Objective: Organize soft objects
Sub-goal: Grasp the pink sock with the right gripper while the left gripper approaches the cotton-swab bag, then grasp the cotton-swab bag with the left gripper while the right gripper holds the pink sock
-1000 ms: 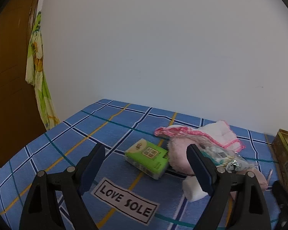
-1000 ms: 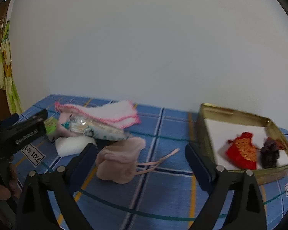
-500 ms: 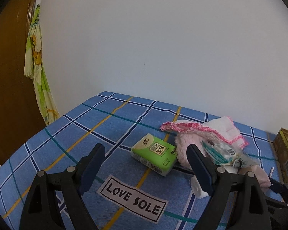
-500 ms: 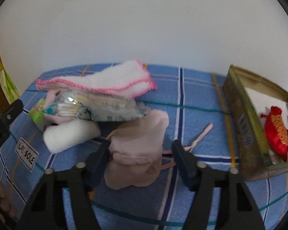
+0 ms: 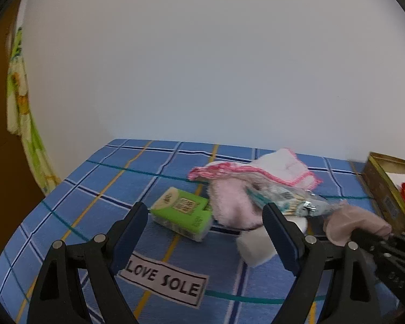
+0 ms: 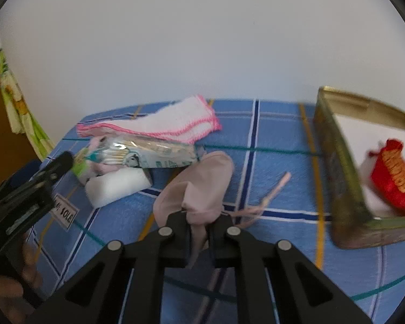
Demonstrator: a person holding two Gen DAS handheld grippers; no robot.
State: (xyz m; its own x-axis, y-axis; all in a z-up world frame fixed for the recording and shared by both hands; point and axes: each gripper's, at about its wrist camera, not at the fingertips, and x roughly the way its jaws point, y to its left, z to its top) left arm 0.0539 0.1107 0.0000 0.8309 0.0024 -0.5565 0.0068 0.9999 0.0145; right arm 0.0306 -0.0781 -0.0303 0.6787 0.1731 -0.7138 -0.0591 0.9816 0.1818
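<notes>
Right gripper [image 6: 198,222] pinches the pale pink pouch [image 6: 199,181]; left gripper [image 5: 205,216] hangs wide open, holding nothing.

The pouch's near end is bunched between the closed right fingers [image 6: 221,221], its one cord [image 6: 272,193] trailing on the blue checked cloth [image 6: 270,167]. Beyond the spread left fingers [image 5: 279,232] lie one green tissue pack [image 5: 182,213], one white sponge block [image 6: 117,186], one fluffy pink item [image 5: 233,205], one cotton-swab packet [image 6: 145,152] and one pink-edged white towel [image 6: 175,121]. To the right, one gold tin [image 6: 337,189] holds a red pouch [image 6: 391,172].

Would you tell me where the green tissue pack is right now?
In the left wrist view the green tissue pack lies on the blue checked cloth, between the open left gripper fingers, touching the fluffy pink item.
</notes>
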